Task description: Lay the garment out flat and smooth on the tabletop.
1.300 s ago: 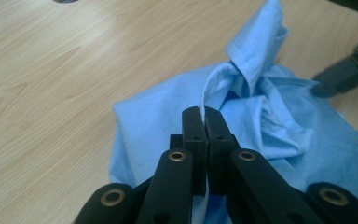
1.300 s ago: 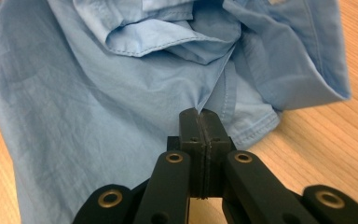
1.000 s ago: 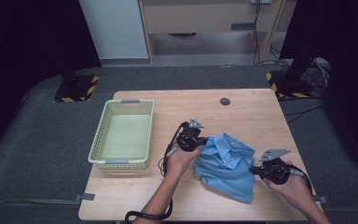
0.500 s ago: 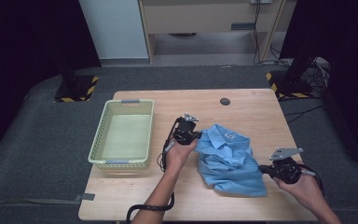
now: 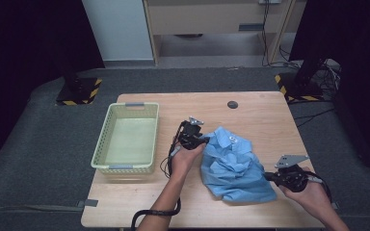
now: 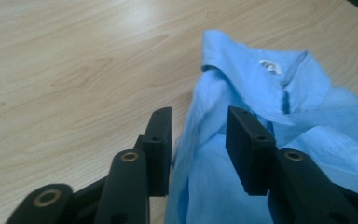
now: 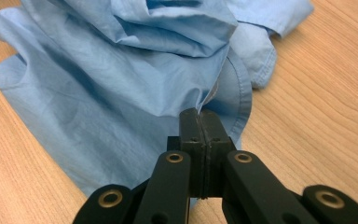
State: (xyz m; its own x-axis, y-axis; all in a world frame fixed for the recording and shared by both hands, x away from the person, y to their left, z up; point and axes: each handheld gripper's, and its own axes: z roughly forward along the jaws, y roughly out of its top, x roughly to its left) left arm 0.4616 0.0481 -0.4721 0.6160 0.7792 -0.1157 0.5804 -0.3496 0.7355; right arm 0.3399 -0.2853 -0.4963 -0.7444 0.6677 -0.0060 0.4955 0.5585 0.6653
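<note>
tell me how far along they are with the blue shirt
Early, by the look of it. The blue shirt lies crumpled on the table, collar up. In hand: the right tool is pinched shut on a fold of it, while the left tool stands open astride the collar-side edge. The basket holds nothing; flattening or folding looks undone.

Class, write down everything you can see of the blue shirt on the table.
The blue shirt is light blue, thin woven cloth by its look, with a collar and a small white label inside the neck. It lies crumpled and creased on the wooden table, right of the basket. The right gripper is shut on a fold at its hem; the left gripper stands open, its jaws astride the shirt's edge near the collar.
</note>
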